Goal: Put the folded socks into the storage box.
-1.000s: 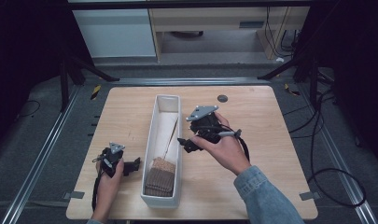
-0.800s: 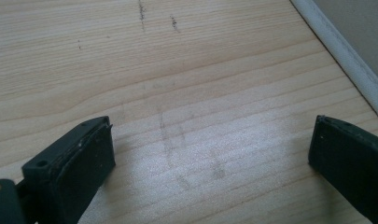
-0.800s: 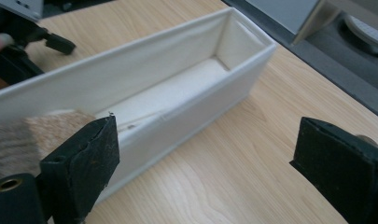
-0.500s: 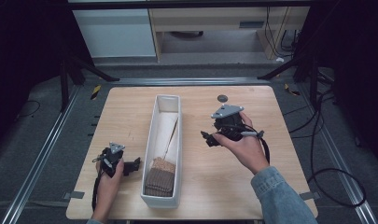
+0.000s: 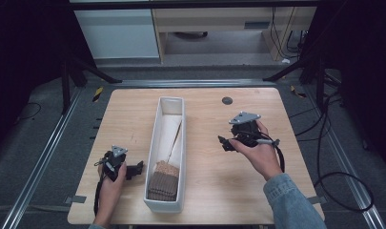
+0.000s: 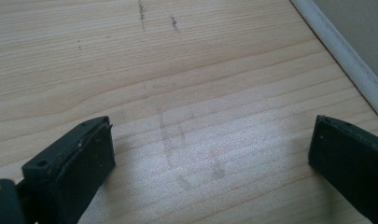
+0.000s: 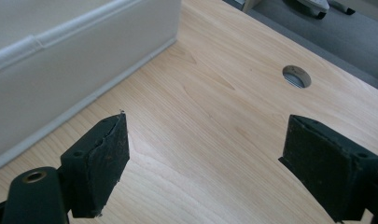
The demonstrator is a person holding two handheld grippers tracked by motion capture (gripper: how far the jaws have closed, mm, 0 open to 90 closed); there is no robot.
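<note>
Right gripper (image 5: 225, 143), jaws wide and empty, beside long white tray (image 5: 180, 107) holding brown brush (image 5: 163, 180).

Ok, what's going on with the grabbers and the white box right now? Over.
Left gripper open, empty, beside white bin. Right gripper empty, fingers just closing a little, nothing between. Brown pieces and thin stick in bin. Nothing in the way.

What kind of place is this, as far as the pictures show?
Probably a lab or recording workspace, not a home: a bare wooden table stands between metal floor rails, loose cables trail over grey carpet, and a person holds a gripper in each hand.
</note>
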